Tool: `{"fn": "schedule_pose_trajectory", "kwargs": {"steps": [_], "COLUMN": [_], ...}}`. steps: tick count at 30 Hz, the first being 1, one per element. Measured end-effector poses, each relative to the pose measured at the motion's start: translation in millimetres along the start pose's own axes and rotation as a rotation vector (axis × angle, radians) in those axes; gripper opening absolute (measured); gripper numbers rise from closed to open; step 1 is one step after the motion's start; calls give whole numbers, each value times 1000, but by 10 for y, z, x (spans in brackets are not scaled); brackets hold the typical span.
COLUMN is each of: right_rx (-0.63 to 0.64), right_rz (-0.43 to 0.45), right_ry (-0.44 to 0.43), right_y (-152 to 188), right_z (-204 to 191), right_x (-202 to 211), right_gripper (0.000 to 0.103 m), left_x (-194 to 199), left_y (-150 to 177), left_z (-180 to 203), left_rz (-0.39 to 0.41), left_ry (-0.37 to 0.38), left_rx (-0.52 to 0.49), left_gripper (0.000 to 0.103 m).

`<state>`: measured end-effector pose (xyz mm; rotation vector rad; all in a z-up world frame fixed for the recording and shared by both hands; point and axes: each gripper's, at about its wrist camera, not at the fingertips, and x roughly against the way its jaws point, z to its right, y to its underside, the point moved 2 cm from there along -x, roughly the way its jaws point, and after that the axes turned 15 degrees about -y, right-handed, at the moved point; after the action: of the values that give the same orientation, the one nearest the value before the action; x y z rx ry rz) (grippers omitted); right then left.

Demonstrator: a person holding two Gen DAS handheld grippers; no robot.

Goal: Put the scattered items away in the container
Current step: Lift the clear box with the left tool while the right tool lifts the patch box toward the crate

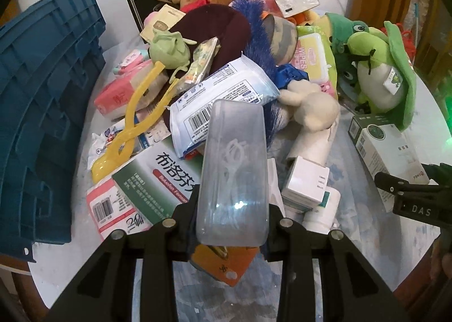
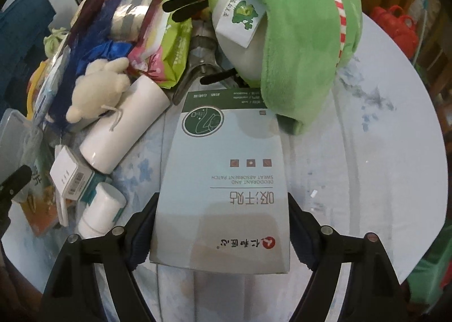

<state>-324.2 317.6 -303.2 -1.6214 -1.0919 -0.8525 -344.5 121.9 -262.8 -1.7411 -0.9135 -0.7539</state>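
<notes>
A: A round pale surface (image 1: 367, 237) on a tiled floor, heaped with clutter, and the blue crate (image 1: 42, 95) at the left of the left wrist view.

B: What has the left tool (image 1: 231, 226) got?

A: Its fingers are pinched on the near end of a clear plastic case (image 1: 233, 169) that juts up toward the middle of the frame. I judge it light, stiff and slick, with something loose inside, so a firm hold low on its long sides suits it best.

B: And the right tool (image 2: 220, 234)?

A: It stands around the sweat-patch box (image 2: 223, 180), low centre of the right wrist view, jaws against both long edges near the bottom end. The box's far end lies under the green plush toy (image 2: 293, 39).

B: How will it handle?

A: Probably thin card, light and easily crushed, so gentle pressure. The toy is soft and may drag or tip as the box comes free.
</notes>
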Motion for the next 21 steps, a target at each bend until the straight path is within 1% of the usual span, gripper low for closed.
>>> {"fn": "schedule_pose_trajectory", "kwargs": {"steps": [8, 10, 11, 13, 14, 15, 18, 21], "right_rx": [-22, -26, -23, -11, -2, 7, 20, 26], "right_rz": [-13, -14, -18, -29, -35, -40, -50, -36], "right_ry": [-13, -22, -21, -10, 1, 12, 23, 16], "right_y": [37, 15, 9, 9, 16, 23, 38, 29], "right_z": [11, -4, -19, -55, -73, -92, -147, -207], "right_x": [-124, -183, -224, -301, -329, -356, -380, -309], "right_gripper": [81, 90, 96, 96, 91, 78, 77, 77], "left_x": [-57, -79, -91, -102, -104, -104, -96, -63], "left_y": [103, 125, 134, 145, 148, 149, 145, 121], "left_z": [19, 28, 32, 39, 42, 42, 40, 38], "left_rz": [-32, -39, -42, -45, -46, -45, -44, -37], "left_ry": [-13, -17, -19, -23, -25, -25, -27, -26], "left_rx": [1, 0, 0, 0, 0, 1, 5, 12], "left_gripper": [33, 33, 33, 33, 33, 33, 33, 33]}}
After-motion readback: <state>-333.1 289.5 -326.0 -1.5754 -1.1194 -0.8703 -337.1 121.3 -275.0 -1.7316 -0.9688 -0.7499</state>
